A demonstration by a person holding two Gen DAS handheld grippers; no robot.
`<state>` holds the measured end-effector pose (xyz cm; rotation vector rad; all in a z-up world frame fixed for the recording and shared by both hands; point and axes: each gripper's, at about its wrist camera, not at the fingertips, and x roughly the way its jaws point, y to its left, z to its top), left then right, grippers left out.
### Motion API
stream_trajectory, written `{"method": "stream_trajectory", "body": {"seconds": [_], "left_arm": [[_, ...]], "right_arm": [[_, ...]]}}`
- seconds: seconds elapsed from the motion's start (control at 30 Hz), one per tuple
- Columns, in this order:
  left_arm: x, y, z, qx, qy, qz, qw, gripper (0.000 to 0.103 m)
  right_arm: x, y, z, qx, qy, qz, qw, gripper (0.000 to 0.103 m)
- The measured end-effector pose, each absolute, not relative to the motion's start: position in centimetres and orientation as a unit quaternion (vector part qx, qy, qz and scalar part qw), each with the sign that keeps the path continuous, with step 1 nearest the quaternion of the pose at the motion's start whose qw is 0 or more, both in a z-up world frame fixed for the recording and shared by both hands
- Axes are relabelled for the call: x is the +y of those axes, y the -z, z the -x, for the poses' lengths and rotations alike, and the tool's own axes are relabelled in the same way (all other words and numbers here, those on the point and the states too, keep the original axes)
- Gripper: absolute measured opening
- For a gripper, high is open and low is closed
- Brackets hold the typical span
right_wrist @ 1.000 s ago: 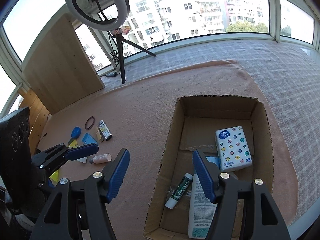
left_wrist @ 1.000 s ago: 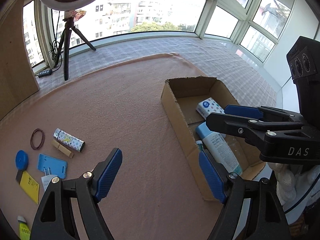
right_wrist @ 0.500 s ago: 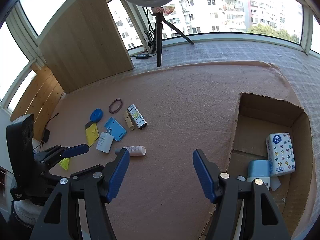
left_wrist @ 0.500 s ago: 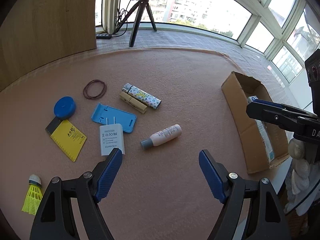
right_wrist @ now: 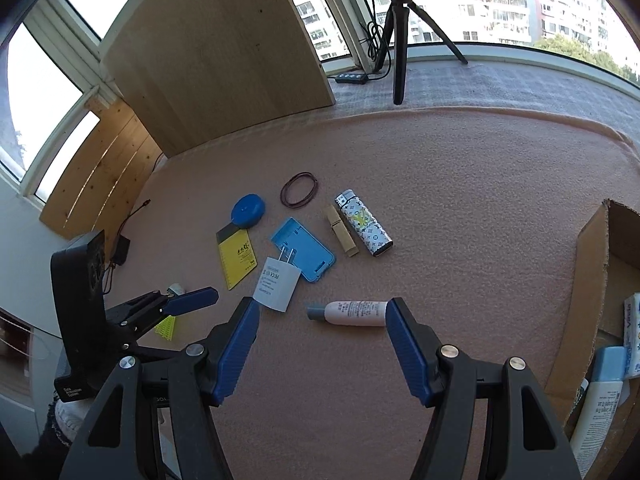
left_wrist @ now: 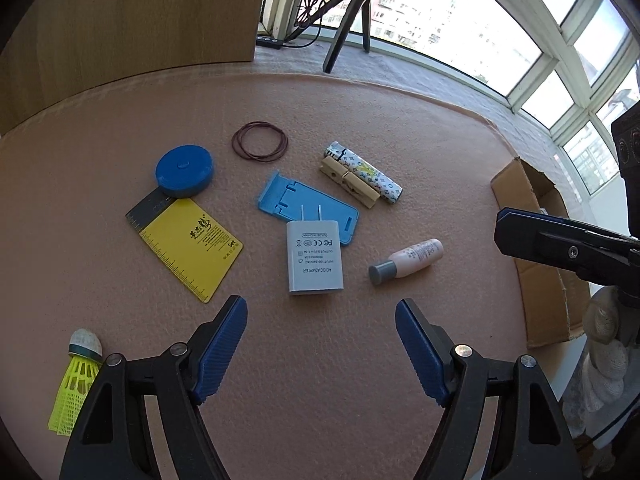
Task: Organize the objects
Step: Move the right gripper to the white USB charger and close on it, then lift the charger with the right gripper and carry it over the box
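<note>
Loose items lie on the pink mat: a white power adapter (left_wrist: 315,255) (right_wrist: 277,283), a small pink bottle (left_wrist: 407,261) (right_wrist: 349,313), a blue phone stand (left_wrist: 307,207), a patterned lighter (left_wrist: 365,171), a wooden clothespin (left_wrist: 349,181), a yellow ruler card (left_wrist: 187,240), a blue tape measure (left_wrist: 184,169), hair bands (left_wrist: 259,146) and a yellow shuttlecock (left_wrist: 77,382). My left gripper (left_wrist: 320,346) is open and empty, just short of the adapter. My right gripper (right_wrist: 322,342) is open and empty, with the pink bottle lying right ahead of its tips.
A cardboard box (right_wrist: 592,280) (left_wrist: 532,240) stands at the right with a tissue pack (right_wrist: 631,326) and a white-blue bottle (right_wrist: 598,408) inside. A wooden panel (right_wrist: 224,48) and a tripod (right_wrist: 400,40) stand at the back by the windows.
Both grippers have swung left from the box toward the loose items and come lower and closer to them. Both stay open and empty.
</note>
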<state>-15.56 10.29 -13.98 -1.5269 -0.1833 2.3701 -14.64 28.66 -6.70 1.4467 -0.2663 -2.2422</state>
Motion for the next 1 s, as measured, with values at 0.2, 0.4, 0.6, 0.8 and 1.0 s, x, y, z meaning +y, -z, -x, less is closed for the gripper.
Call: {"method": "stream_trajectory", "body": {"seconds": [0.2, 0.4, 0.6, 0.8, 1.0], "left_arm": [[10.3, 15.4, 16.6, -0.073, -0.818, 0.544, 0.17, 0.069], [10.3, 16.2, 17.9, -0.092, -0.811, 0.548, 0.183, 0.062], [10.4, 16.8, 18.8, -0.101, -0.806, 0.551, 0.19, 0.057], [10.3, 17.3, 19.3, -0.108, -0.803, 0.552, 0.194, 0.046], [10.2, 17.4, 19.5, -0.108, -0.804, 0.552, 0.193, 0.041]], "right_arm": [[25.7, 9.2, 16.6, -0.124, 0.782, -0.559, 0.247, 0.062], [23.8, 11.5, 18.6, -0.146, 0.76, -0.583, 0.249, 0.06], [22.5, 13.1, 19.3, -0.154, 0.741, -0.602, 0.254, 0.052], [21.6, 14.0, 19.3, -0.15, 0.733, -0.612, 0.257, 0.043], [21.2, 14.6, 19.3, -0.145, 0.729, -0.618, 0.256, 0.04]]}}
